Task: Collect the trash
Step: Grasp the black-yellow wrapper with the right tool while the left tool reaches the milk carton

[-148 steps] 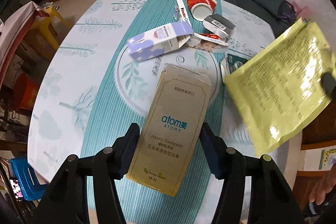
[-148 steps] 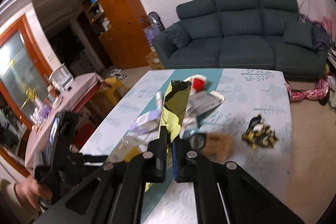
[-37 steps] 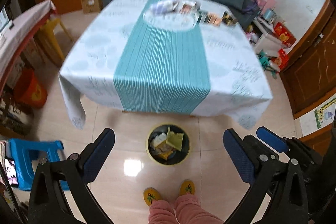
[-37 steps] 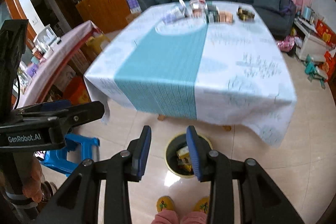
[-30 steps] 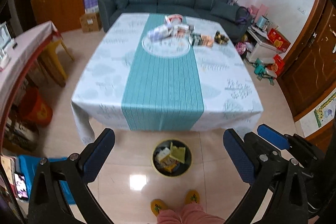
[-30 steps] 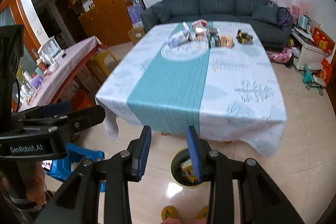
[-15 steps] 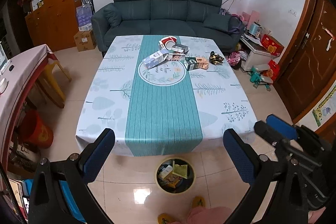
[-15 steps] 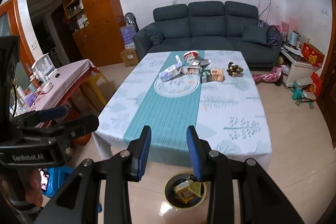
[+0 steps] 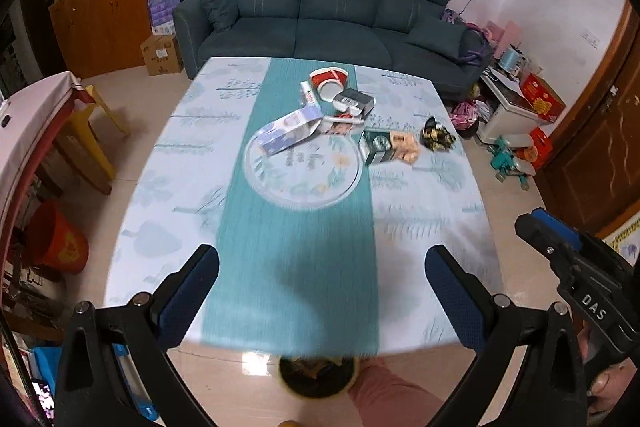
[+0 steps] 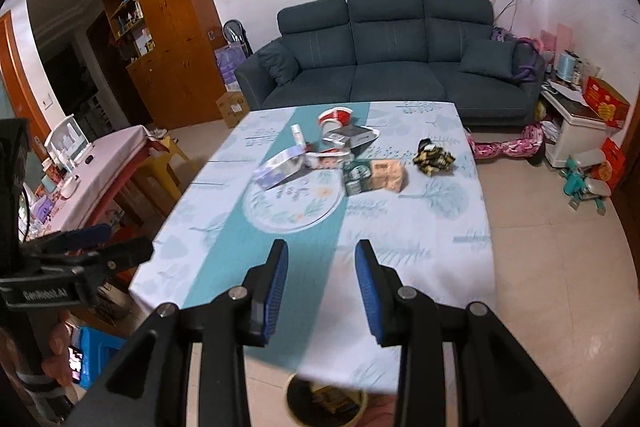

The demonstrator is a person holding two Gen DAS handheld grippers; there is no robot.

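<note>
Trash lies in a cluster on the far half of the table [image 9: 192,187]: a lilac carton [image 9: 289,134], a red-and-white cup [image 9: 330,80], a dark box [image 9: 354,101], a green tin [image 9: 375,146], a peach pack [image 9: 405,146] and a black-and-yellow wrapper [image 9: 438,139]. The same heap shows in the right wrist view, with the carton [image 10: 280,167] and wrapper [image 10: 435,154]. My left gripper [image 9: 322,285] is open wide and holds nothing, over the table's near end. My right gripper [image 10: 321,281] stands half open, also with nothing between its fingers. A yellow-rimmed bin [image 9: 317,374] with trash sits on the floor at the near edge.
A dark sofa [image 9: 332,15] stands behind the table. A side table with a pink cloth [image 10: 92,167], a yellow stool [image 9: 94,131] and a red bucket [image 9: 60,243] are to the left. Toys and boxes [image 10: 584,183] crowd the floor at right. A pink-clad leg [image 9: 394,391] is beside the bin.
Both grippers have moved forward toward the table; it fills more of each view and the bin has slid to the bottom edge. Jaw openings look unchanged.
</note>
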